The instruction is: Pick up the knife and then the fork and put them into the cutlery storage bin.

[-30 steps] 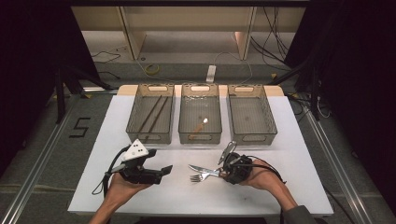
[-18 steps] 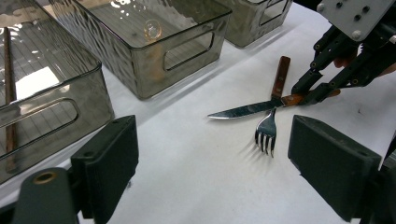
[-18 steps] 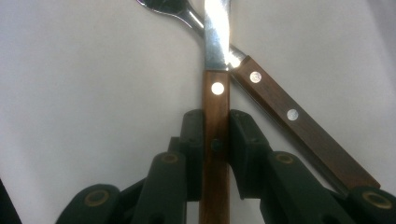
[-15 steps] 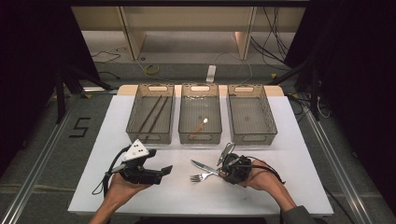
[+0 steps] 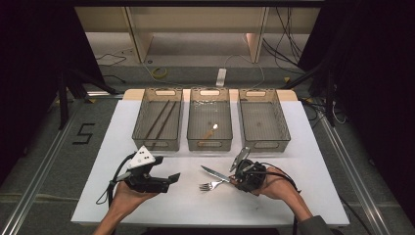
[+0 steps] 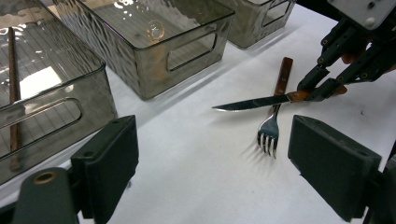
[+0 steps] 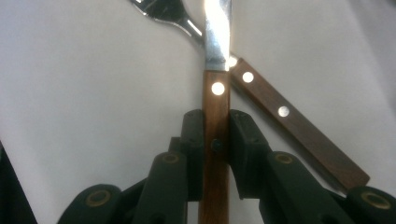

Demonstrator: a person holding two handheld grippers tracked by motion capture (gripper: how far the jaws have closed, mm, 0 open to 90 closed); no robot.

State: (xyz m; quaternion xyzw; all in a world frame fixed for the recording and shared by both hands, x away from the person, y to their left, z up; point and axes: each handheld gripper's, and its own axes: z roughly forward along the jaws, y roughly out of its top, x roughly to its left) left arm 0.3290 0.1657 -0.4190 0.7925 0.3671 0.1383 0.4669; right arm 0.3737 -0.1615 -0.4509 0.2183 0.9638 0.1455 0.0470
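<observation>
- High view: a white table top (image 5: 313, 147) carries three clear smoked-plastic bins in a row at its far side, with both grippers near its front edge.
- Left bin (image 5: 157, 125) holds two dark thin sticks (image 5: 161, 120); the middle bin (image 5: 210, 125) holds a small wooden-handled utensil (image 5: 209, 131); the right bin (image 5: 261, 121) stands beside it.
- Right gripper (image 5: 234, 177), black and held in the person's right hand (image 5: 276, 188), lies low over the table in front of the gap between the middle and right bins.
- Right gripper view: its two black pads (image 7: 195, 140) press on either side of the brown wooden handle of a steel table knife (image 7: 216, 93); the jaws have just been closing on that handle and now stand narrow, clamped on it.
- Left gripper view: the knife (image 6: 254, 101) is held roughly level just above the table, blade pointing away from the right gripper, crossing over a steel fork with a riveted wooden handle (image 6: 275, 112).
- Fork lies flat on the white surface, tines toward the front edge.
- Left gripper (image 5: 169, 178), black with a grey three-cornered plate on top, rests in the left hand (image 5: 125, 198) in front of the left bin; its jaws stand wide apart with nothing between them.
</observation>
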